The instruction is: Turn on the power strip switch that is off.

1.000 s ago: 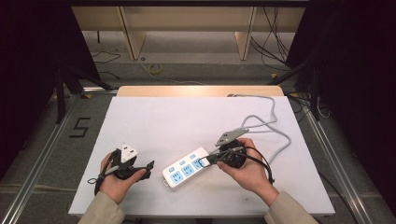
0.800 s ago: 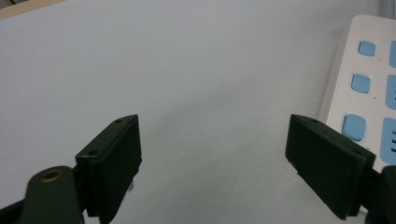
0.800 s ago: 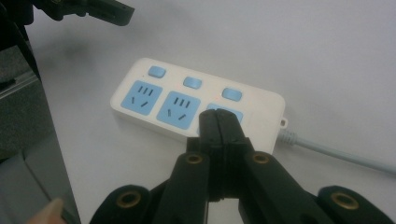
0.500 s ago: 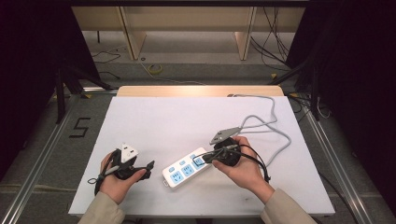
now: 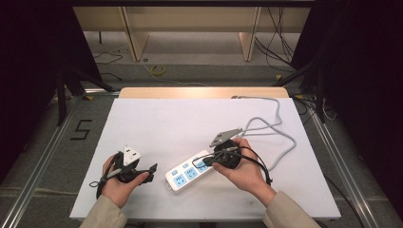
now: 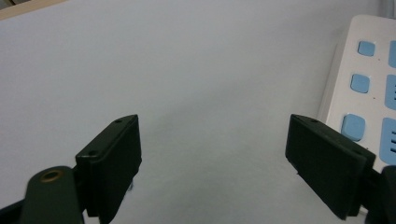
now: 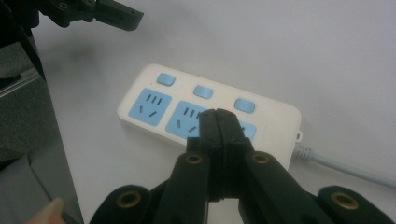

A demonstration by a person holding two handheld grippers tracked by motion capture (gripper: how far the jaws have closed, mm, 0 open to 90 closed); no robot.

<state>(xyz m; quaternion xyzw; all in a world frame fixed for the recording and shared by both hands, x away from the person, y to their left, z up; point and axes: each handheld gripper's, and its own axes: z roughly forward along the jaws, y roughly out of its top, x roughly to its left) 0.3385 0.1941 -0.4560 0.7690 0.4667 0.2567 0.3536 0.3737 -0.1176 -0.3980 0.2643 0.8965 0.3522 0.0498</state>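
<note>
Worktop (image 5: 190, 118), white, flat, rectangular, with pale wooden strip along far edge; noted bearing all items. Grey round cable (image 5: 278, 130) looped across right half, running off far edge and back to strip's right end.

White plastic power strip (image 5: 192, 170) with three blue sockets and three blue switches: lying flat near front edge of worktop, between both hands, angled with right end farther away. In right claw view, same strip (image 7: 154, 100) seen directly under claw tips.

Left hand (image 5: 121, 183) resting on worktop at front left, gripping left claw (image 5: 153, 169); claw pointing towards strip's left end, just beside it, apart from it. In left claw view, jaws spread wide, nothing between them but bare worktop.

Right hand (image 5: 240, 166) holding right claw (image 5: 202, 164) over strip's right portion. In right claw view, right claw (image 7: 219, 123) pressed together, pinching nothing, tips over middle socket area near third switch. Contact with strip surface: cannot tell.
</note>
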